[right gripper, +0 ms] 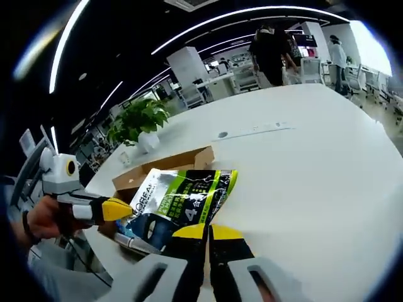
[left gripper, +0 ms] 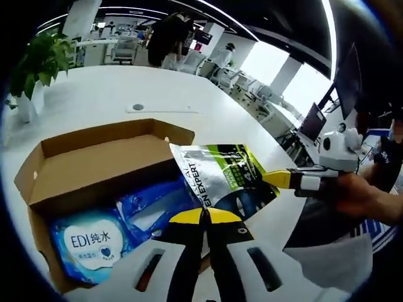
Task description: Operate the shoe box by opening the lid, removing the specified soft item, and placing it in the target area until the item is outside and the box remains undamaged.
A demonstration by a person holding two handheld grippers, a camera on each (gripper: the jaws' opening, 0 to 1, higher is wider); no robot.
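Left gripper view, left to right: a potted plant (left gripper: pixel 34 72) at the worktop (left gripper: pixel 113 88) edge; the open shoe box (left gripper: pixel 94 157), flaps raised, holding a blue wipes pack (left gripper: pixel 88 244) and a second blue packet (left gripper: pixel 154 211); the silver-green pouch (left gripper: pixel 220 173), lifted above the box's right side. The left claw (left gripper: pixel 204 217) has its yellow tips pressed together at the pouch's lower edge, apparently pinching it. The right claw (left gripper: pixel 280 179) comes in from the right, tips closed on the pouch's far corner.

Right gripper view: the left claw (right gripper: pixel 119 209) at left, the pouch (right gripper: pixel 182 198) above the box (right gripper: pixel 167 165), the right claw (right gripper: pixel 208 231) shut on its bottom edge.

Risks: two opposed pulls may tear or crease the soft pouch; a shallow edge pinch may slip, dropping it back inside; a low exit may snag and bend the flap.
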